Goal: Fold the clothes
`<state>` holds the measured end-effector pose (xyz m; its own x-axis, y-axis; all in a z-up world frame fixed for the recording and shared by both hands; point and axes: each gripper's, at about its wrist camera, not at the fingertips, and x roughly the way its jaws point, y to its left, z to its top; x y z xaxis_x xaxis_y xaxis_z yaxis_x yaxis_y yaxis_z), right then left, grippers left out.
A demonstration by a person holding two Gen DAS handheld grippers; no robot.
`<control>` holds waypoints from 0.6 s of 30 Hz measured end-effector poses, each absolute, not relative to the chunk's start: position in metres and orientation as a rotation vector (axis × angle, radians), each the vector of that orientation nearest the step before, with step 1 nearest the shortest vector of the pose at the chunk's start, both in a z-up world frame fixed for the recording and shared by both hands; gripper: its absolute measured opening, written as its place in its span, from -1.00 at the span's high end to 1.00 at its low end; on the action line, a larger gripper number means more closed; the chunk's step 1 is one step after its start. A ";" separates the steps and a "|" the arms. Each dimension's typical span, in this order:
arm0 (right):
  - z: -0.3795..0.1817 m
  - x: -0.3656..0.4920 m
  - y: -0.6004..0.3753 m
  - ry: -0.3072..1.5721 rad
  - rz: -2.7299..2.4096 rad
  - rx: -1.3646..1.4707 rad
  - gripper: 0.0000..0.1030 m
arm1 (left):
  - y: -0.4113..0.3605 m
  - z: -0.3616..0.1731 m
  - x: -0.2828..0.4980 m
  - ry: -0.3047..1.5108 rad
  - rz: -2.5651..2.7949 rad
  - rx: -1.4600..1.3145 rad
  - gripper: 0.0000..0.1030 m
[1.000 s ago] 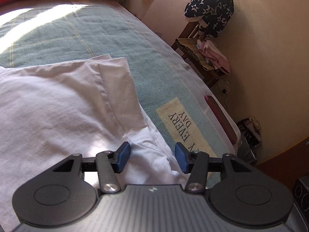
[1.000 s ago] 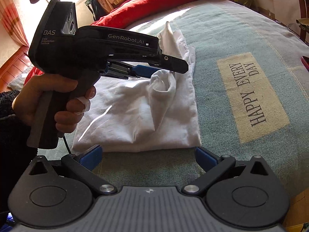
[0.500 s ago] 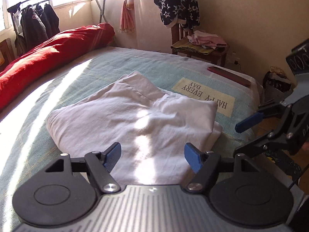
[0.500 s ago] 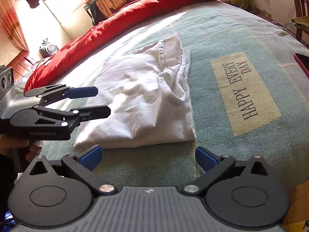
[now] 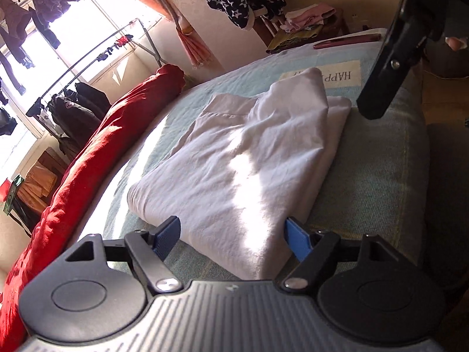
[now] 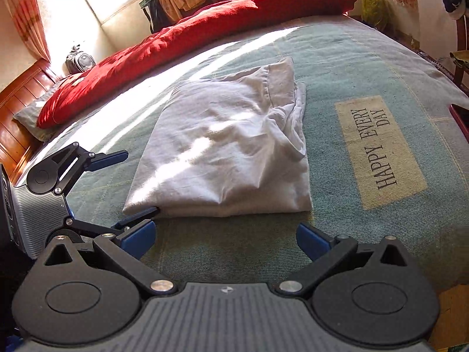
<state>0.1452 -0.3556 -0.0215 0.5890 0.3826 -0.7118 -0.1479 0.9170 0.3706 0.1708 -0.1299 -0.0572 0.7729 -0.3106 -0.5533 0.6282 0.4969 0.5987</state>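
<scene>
Nearest, the left gripper (image 5: 233, 234) is standing open, its jaws just widened, straddling the near corner of the folded white cotton garment (image 5: 243, 158) without pinching it, probably lining up another fold. Likewise the right gripper (image 6: 225, 239) is hanging open and empty just short of that garment's near edge. Farther right, a beige patch (image 6: 378, 149) on the pale green woven bedspread (image 6: 351, 58) is reading "HAPPY EVERY DAY".

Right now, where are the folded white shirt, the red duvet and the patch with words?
folded white shirt (image 6: 222, 146), right wrist view, middle of its top layer.
red duvet (image 6: 205, 35), right wrist view, its long middle.
patch with words (image 6: 378, 149), right wrist view, its lettering.
</scene>
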 end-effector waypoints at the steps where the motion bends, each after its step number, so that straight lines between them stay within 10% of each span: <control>1: -0.022 0.146 -0.355 0.893 0.313 0.289 -1.00 | -0.129 -0.059 0.171 0.393 -0.578 0.912 -0.52; 18: -0.018 0.150 -0.355 0.860 0.338 0.276 -1.00 | -0.102 -0.054 0.185 0.435 -0.549 0.854 -0.56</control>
<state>0.1496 -0.3548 -0.0185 0.6047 0.3979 -0.6899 -0.1787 0.9119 0.3694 0.1846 -0.1021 -0.0535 0.7786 -0.2766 -0.5633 0.6116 0.5352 0.5826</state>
